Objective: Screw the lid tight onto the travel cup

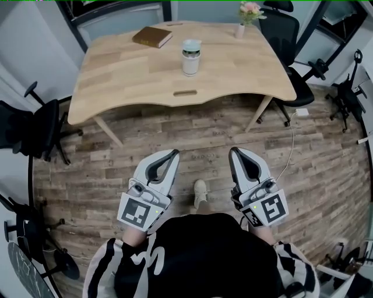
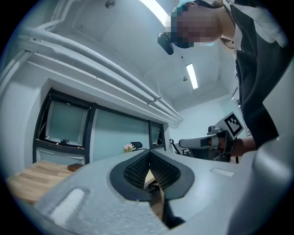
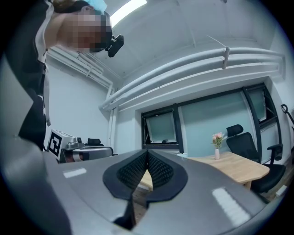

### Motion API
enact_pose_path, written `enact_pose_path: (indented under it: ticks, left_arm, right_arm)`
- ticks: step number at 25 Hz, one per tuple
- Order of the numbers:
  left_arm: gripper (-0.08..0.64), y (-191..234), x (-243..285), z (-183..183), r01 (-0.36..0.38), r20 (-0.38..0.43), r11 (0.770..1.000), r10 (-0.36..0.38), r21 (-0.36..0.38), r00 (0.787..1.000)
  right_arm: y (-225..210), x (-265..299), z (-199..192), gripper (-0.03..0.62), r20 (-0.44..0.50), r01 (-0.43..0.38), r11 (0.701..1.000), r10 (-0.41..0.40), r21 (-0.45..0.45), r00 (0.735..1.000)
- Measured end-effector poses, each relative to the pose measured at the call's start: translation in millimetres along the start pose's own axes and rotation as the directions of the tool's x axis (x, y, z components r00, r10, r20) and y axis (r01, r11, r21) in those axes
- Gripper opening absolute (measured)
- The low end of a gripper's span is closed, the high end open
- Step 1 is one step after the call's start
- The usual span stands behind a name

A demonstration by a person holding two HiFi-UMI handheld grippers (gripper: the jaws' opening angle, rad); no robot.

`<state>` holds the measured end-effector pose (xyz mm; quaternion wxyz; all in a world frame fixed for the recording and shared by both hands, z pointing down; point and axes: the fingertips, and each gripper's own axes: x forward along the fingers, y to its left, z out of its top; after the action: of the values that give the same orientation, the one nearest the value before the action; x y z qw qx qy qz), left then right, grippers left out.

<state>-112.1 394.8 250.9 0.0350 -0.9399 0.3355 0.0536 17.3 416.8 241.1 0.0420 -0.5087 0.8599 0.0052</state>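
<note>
A white travel cup [image 1: 190, 61] stands upright near the middle of the wooden table [image 1: 134, 81], with its pale green lid [image 1: 192, 45] resting on top. Both grippers are held low over the floor, well short of the table and far from the cup. My left gripper [image 1: 173, 155] is shut with nothing between its pads, and my right gripper [image 1: 233, 152] is shut and empty too. In the left gripper view the jaws [image 2: 148, 160] meet at the tip; the right gripper view shows its jaws [image 3: 147, 158] closed the same way. The cup is not visible in either gripper view.
A brown book [image 1: 152, 36] lies at the table's far left. A small vase of pink flowers [image 1: 247, 14] stands at the far right corner. Black office chairs [image 1: 288, 41] ring the table, another chair [image 1: 29, 131] at the left. The person's shoe [image 1: 200, 192] shows on the plank floor.
</note>
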Motion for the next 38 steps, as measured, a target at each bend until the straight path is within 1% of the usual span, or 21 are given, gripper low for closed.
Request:
enact_pose_path:
  ticks: [13,18,21,24,26,28,32,38]
  left_arm:
    - [0.003,43.2,69.5,-3.5,-0.043,-0.008,0.999,0.043,0.004,0.999]
    - [0.003,51.6,103.5,1.6,-0.040,0.033,0.999,0.040,0.007,0.999]
    - [0.003,54.3,119.2,-5.7,-0.054,0.002,0.999,0.054,0.007,0.999]
    - [0.003,55.3,135.9,-5.5,-0.059,0.009,0.998,0.059,0.012,0.998]
    - [0.003,57.2,144.0,-6.3,-0.069,0.015,0.997,0.069,0.018,0.998]
    - [0.003,58.9,149.8,-6.1,-0.080,0.018,0.996,0.079,0.026,0.997]
    - [0.003,61.3,157.5,-2.5,-0.088,0.032,0.995,0.087,0.037,0.996]
    - [0.003,63.8,153.9,-6.5,-0.095,0.022,0.995,0.095,0.037,0.995]
  right_arm:
    - [-61.3,60.1,7.4,0.001,0.004,-0.051,0.999,0.051,0.002,0.999]
    - [-88.3,75.1,7.8,0.000,0.003,-0.064,0.998,0.064,0.003,0.998]
    - [-104.6,79.7,6.6,0.002,0.000,-0.073,0.997,0.073,0.005,0.997]
    - [-119.5,85.0,8.9,0.000,0.015,-0.087,0.996,0.087,0.026,0.996]
    - [-126.2,89.8,13.1,0.000,0.038,-0.103,0.993,0.101,0.052,0.994]
    - [-132.4,92.8,12.2,0.001,0.040,-0.116,0.992,0.114,0.057,0.993]
    - [-143.2,96.0,-0.6,0.002,0.005,-0.116,0.993,0.116,0.035,0.993]
    - [-135.2,101.8,-0.9,0.001,0.020,-0.143,0.988,0.142,0.062,0.990]
